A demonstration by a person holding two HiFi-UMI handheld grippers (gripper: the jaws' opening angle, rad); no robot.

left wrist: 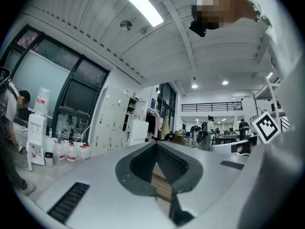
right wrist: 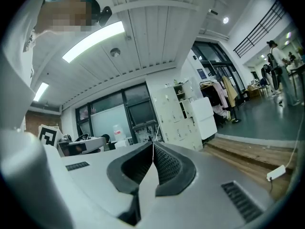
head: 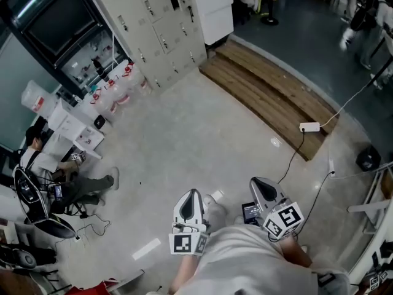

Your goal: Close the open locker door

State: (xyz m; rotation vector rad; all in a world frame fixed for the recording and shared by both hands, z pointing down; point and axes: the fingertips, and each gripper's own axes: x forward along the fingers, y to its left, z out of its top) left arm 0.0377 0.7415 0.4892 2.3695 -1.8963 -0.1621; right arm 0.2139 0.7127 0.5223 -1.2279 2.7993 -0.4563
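Observation:
The bank of grey lockers (head: 156,23) stands far off at the top of the head view. One white locker door (head: 212,8) hangs open at its right end. That open door (right wrist: 206,116) also shows in the right gripper view, and smaller as the door (left wrist: 139,130) in the left gripper view. My left gripper (head: 189,196) and right gripper (head: 260,188) are held low in front of my body, several steps from the lockers. Both are shut with nothing between the jaws. The left gripper (left wrist: 156,144) and right gripper (right wrist: 153,146) point toward the lockers.
A low wooden platform (head: 270,97) runs along the right, with a white power strip (head: 310,126) and its cable on it. Water bottles (head: 116,85) line the floor left of the lockers. A person (head: 43,165) sits at the left among cables.

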